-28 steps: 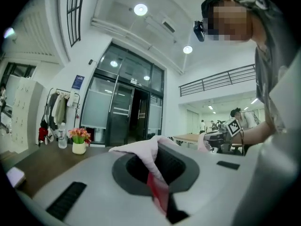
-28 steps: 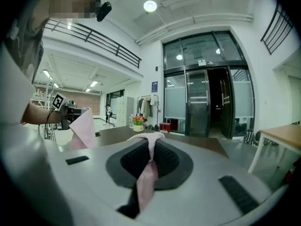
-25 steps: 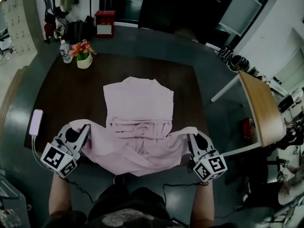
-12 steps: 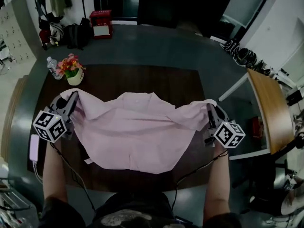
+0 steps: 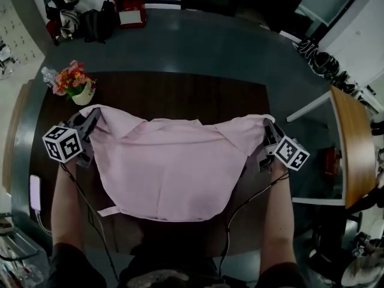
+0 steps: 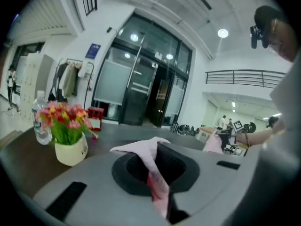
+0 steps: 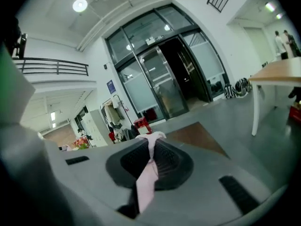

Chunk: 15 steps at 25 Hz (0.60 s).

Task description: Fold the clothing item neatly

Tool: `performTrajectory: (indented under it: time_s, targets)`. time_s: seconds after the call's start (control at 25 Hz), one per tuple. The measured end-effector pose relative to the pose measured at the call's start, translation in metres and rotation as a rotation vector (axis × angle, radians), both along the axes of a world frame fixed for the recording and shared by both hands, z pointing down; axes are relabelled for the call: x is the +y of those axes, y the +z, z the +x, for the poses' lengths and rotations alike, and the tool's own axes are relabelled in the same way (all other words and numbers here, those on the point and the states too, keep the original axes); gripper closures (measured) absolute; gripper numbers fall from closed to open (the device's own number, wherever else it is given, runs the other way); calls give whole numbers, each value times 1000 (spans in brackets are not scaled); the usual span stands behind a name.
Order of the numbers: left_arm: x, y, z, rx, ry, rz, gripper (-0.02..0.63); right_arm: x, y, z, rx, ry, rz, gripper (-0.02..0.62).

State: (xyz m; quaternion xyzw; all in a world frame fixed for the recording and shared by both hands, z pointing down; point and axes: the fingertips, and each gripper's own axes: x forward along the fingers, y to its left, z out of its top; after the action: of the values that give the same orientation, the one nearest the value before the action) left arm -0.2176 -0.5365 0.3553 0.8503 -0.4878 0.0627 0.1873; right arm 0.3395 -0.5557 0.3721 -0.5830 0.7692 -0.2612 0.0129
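Your left tongs [image 5: 91, 120] and right tongs [image 5: 267, 129] each pinch shut on a corner of the pink shirt [image 5: 174, 170], spread between them over the desk [image 5: 180, 95]. A flowerpot [image 5: 77, 89] stands near the left tongs, and desk shows beyond the shirt's far edge.

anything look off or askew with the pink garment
A narrow strip pokes out at the lower left edge of the pink garment, spoiling its outline. The left gripper and right gripper hold its top corners.

Grey left gripper [image 5: 90, 120] and right gripper [image 5: 268, 126] bear black-and-white marker cubes [image 5: 63, 143] and black cables [image 5: 240, 212].
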Motion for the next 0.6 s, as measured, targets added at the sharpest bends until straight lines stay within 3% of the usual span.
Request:
performTrajectory:
  time_s: [0.12,0.24,0.52,0.6]
  targets:
    - [9,56,12,-17,41,-174,588,4,50,-13,11,-13,-122,595]
    - [7,92,4,-82,-10,-273,588,5,82,-9,40,19,-197,595]
    - [-7,128,-40,-380,-173,-344,586,11,120,6,312,39,-295,590]
    - [-8,131,-44,-453,-183,-340,584,14,119,10,350,62,-305,548]
